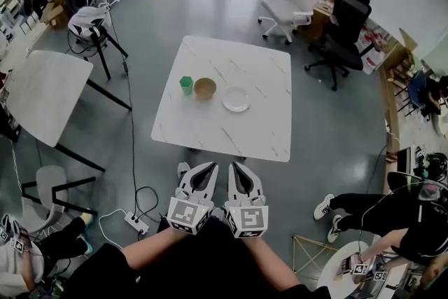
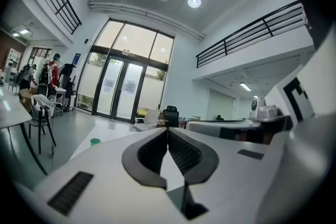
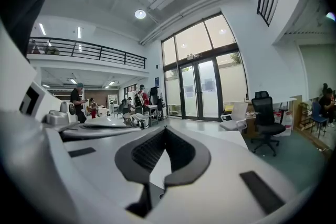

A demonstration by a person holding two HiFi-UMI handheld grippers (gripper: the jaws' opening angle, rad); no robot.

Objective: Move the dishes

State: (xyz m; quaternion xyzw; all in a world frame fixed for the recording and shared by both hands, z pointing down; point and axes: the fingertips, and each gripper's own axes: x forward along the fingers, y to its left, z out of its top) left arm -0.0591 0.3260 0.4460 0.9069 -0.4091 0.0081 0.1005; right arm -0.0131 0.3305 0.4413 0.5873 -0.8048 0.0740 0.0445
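Holding the left gripper (image 2: pixel 168 130) with its jaws pressed together, pad against pad, gripping nothing. Holding the right gripper (image 3: pixel 165 128) the same way, jaws together and empty. Carrying the two side by side, almost touching, close to the body and pointing roughly level. Judging this a neutral carry, going by the shut jaws and the wide gap to any dish.

Finding the task's things well ahead of both pairs of jaws:
- a green cup (image 1: pixel 186 85), ahead and a little left of the left jaws
- a brown bowl (image 1: pixel 205 87) just beside the cup, ahead of the left jaws
- a white plate (image 1: pixel 236 99) slightly apart from the bowl, ahead of the right jaws

Reading that short row two ways: dishes lined up and waiting to be fetched, or dishes already set down there. Not settling which from here.

Seeing all three standing upright on a square white marbled counter (image 1: pixel 231 129), its near edge somewhat ahead of the jaws.

Taking in the room farther out:
- grey floor (image 1: pixel 140 143) all round the counter
- a power strip (image 1: pixel 136 223) on the floor, just left of the left jaws
- a second white table (image 1: pixel 45 94) farther left
- a white office chair (image 1: pixel 290 7) and a black office chair (image 1: pixel 343 24) beyond the counter, to the right
- glass doors (image 2: pixel 123 89) far ahead
- a seated person (image 1: pixel 392 213) off to the right of the right jaws
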